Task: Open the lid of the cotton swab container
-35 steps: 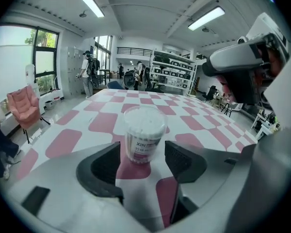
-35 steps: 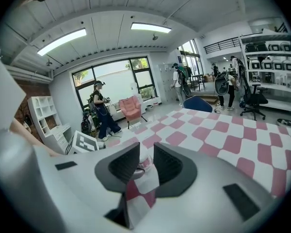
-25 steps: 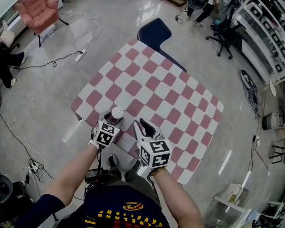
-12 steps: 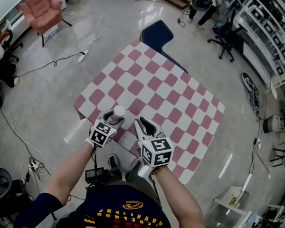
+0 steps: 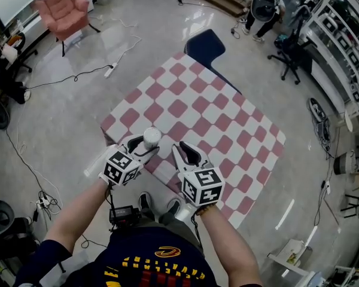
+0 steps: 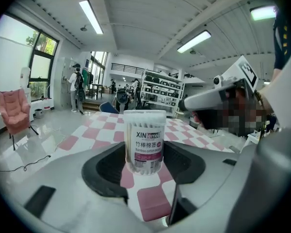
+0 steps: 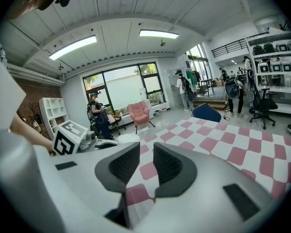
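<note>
The cotton swab container (image 5: 151, 137) is a clear cylinder with a white lid and a printed label (image 6: 144, 142). My left gripper (image 5: 142, 147) is shut on it, its dark pads against both sides (image 6: 144, 165), and holds it upright above the near corner of the pink-and-white checkered table (image 5: 227, 118). The lid sits closed on top. My right gripper (image 5: 182, 151) hovers just right of the container with its jaws a narrow gap apart and nothing between them (image 7: 140, 161). The container's white lid (image 7: 120, 139) shows at that view's left.
A dark blue chair (image 5: 204, 43) stands at the table's far corner. A pink armchair (image 5: 63, 8) and cables (image 5: 78, 76) lie on the glossy floor to the left. Office chairs and shelving (image 5: 341, 46) fill the right side.
My left gripper has risen with the container in it. The right gripper has come up a little beside it, its jaws unchanged.
</note>
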`<state>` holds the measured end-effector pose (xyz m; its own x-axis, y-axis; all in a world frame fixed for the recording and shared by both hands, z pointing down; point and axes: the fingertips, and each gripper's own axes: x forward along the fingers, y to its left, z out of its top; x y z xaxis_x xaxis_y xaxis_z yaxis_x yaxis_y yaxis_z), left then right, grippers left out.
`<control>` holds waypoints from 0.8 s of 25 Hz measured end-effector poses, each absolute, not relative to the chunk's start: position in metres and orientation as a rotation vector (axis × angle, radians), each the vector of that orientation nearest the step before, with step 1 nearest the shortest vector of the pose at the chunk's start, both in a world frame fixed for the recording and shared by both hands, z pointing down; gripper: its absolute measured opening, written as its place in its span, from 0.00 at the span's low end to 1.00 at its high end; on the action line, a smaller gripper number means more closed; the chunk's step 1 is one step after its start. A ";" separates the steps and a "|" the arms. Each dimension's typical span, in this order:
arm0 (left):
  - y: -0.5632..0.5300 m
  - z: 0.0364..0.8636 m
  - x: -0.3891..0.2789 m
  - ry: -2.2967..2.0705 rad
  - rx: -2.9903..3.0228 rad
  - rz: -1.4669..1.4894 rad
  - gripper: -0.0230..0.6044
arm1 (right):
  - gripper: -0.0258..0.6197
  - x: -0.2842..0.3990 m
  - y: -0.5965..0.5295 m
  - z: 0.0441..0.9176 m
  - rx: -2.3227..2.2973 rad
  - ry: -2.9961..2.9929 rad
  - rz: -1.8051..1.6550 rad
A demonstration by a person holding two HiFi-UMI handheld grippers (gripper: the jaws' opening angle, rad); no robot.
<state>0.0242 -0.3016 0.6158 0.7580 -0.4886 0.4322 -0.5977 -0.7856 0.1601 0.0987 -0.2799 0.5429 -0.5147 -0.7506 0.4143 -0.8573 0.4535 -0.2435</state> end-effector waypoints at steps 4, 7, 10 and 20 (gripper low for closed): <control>-0.293 0.568 0.021 -0.825 2.734 0.459 0.43 | 0.14 0.101 -0.279 0.522 1.369 -2.501 0.581; -0.281 0.538 0.016 -0.821 2.762 0.446 0.43 | 0.14 0.098 -0.270 0.505 1.276 -2.550 0.561; -0.268 0.509 0.012 -0.822 2.779 0.421 0.43 | 0.14 0.098 -0.260 0.480 1.208 -2.591 0.512; -0.217 0.419 0.017 -0.694 2.906 0.309 0.43 | 0.14 0.064 -0.214 0.352 0.895 -2.798 0.148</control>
